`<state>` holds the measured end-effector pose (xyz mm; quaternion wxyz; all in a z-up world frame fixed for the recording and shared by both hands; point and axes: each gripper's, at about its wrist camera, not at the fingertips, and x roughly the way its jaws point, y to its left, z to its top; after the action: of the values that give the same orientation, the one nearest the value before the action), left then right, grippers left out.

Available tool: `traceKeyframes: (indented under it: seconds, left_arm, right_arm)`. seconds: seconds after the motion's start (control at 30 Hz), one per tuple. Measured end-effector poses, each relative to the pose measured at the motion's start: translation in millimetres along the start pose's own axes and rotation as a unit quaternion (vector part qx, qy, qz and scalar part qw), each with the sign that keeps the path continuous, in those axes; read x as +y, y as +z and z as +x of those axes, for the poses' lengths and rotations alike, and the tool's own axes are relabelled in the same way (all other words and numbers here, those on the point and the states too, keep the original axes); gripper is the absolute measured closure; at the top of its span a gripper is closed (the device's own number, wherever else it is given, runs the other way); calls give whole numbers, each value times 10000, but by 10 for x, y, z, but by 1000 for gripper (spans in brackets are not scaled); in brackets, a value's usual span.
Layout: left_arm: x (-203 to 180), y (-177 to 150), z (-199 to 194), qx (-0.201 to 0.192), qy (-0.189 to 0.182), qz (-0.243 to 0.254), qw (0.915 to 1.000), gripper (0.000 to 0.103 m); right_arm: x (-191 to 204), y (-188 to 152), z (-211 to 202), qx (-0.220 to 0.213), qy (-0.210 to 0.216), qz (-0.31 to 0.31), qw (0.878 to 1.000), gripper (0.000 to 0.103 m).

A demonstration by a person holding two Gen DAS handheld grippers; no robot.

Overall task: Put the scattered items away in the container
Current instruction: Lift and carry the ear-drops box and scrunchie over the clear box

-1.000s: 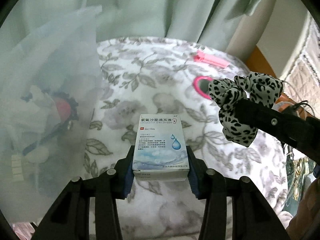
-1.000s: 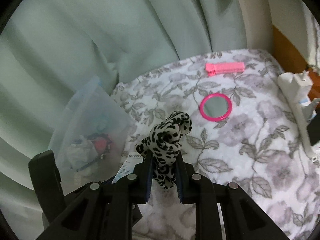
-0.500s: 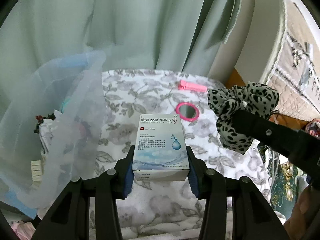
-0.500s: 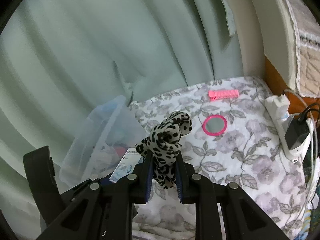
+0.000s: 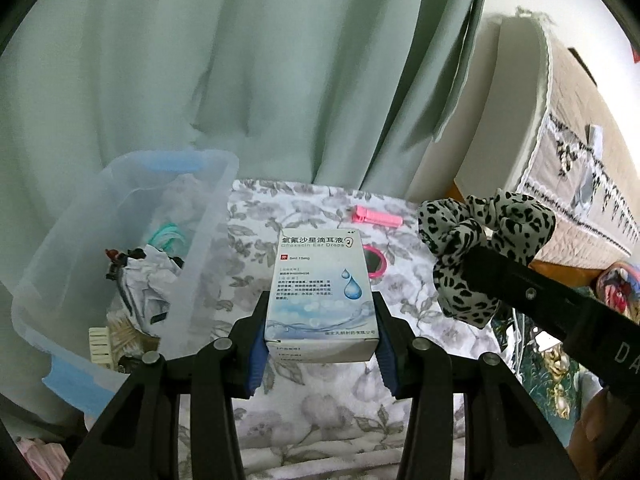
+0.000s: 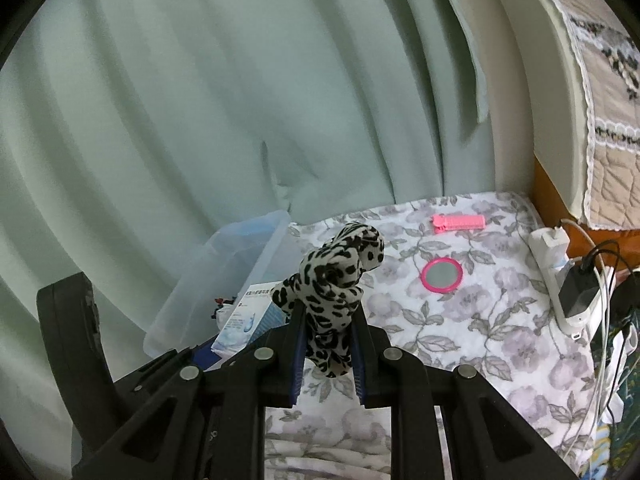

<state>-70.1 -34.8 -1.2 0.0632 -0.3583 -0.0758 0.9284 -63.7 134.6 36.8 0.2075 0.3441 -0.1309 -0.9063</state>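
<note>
My left gripper (image 5: 320, 320) is shut on a white and blue ear-drops box (image 5: 322, 292), held above the floral cloth, right of the clear plastic container (image 5: 120, 264). My right gripper (image 6: 326, 332) is shut on a leopard-print scrunchie (image 6: 332, 280), which also shows at the right of the left wrist view (image 5: 480, 256). The container (image 6: 224, 276) sits at the left and holds several items. A pink round mirror (image 6: 441, 275) and a pink hair clip (image 6: 460, 223) lie on the cloth further back.
A green curtain (image 5: 260, 60) hangs behind the table. A white power strip with a black charger (image 6: 568, 280) lies along the right edge. A white headboard and quilt (image 5: 560, 140) stand at the right.
Both grippers have risen and drawn back with their items. The container's open top now shows from above, and the mirror and clip look farther away.
</note>
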Motion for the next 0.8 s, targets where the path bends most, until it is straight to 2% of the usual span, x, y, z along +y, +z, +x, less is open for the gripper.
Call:
traceKeyframes:
  seconds: [0.4, 0.8]
  left_arm:
    - [201, -3, -349, -340, -71, -255, 9991, 56]
    - [556, -26, -469, -502, -81, -646, 9966, 56]
  right_arm:
    - [378, -4, -160, -123, 62, -393, 9991, 81]
    - [788, -33, -48, 11, 109, -821, 9966, 81]
